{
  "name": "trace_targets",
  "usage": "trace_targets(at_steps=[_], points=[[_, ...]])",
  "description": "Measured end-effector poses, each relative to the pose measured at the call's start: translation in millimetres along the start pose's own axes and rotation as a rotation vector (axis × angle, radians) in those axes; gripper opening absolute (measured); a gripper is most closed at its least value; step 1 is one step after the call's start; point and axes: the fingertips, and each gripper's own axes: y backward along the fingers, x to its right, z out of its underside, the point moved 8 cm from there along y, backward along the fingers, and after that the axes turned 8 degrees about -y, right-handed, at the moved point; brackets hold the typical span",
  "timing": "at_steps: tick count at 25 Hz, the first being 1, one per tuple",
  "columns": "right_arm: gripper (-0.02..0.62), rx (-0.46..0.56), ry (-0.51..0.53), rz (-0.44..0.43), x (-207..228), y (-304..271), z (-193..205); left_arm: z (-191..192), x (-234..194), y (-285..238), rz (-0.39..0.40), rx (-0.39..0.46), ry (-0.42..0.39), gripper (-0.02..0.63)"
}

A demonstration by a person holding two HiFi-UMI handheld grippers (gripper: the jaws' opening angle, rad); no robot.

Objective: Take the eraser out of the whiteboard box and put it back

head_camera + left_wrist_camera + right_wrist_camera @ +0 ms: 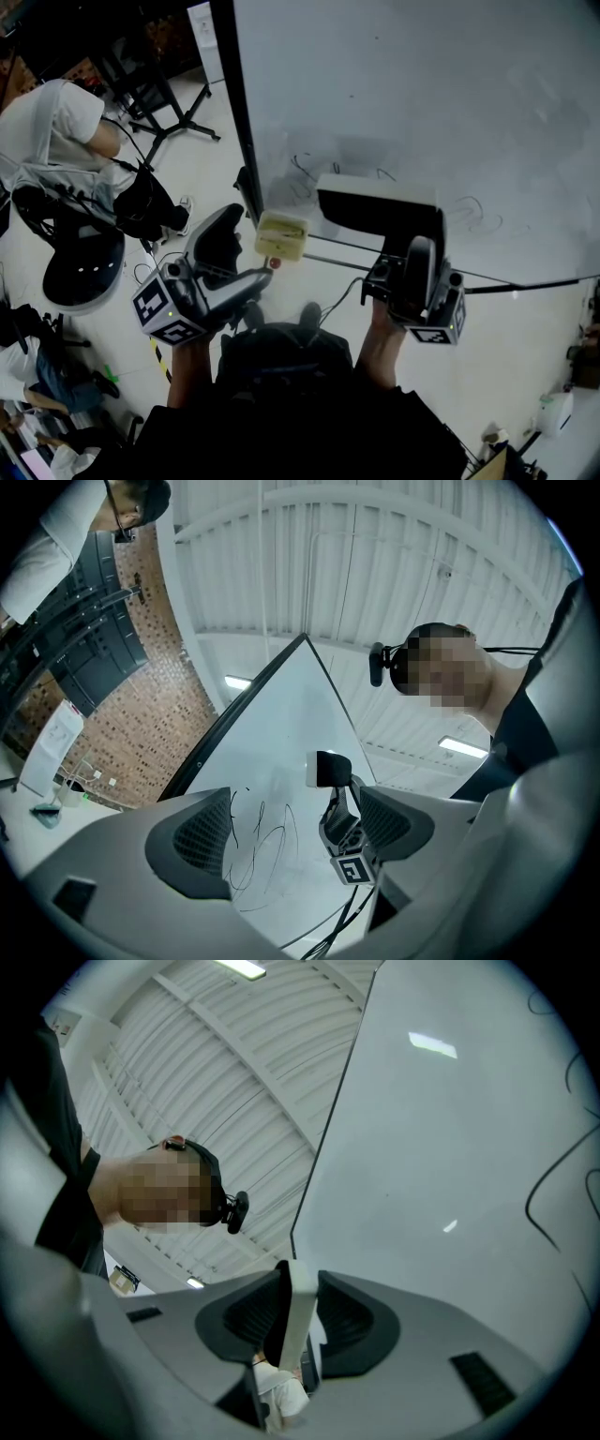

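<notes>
A black-and-white eraser (375, 208) is held up against the whiteboard (422, 94), with my right gripper (412, 246) shut on it from below. In the right gripper view the eraser's white slab (298, 1307) stands edge-on between the pads of that gripper (298, 1321). A small beige box (281, 236) sits at the board's lower left edge, left of the eraser. My left gripper (223, 227) is open and empty just left of the box. The left gripper view looks between its own open jaws (295, 836) at black scribbles (258, 841) and the eraser (328, 769).
A seated person in a white shirt (47, 131) is at the far left, beside a round black stool (82, 267) and black stand legs (169, 112). Thin cables (525, 281) run along the board's lower edge. More scribbles (473, 211) mark the board right of the eraser.
</notes>
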Motion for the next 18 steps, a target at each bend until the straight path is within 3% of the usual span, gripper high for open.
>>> trace_targets(at_steps=[18], points=[[0.138, 0.026, 0.007, -0.016, -2.4, -2.9, -6.2, -3.0, 2.8, -1.8, -0.002, 0.013, -0.035, 0.430]])
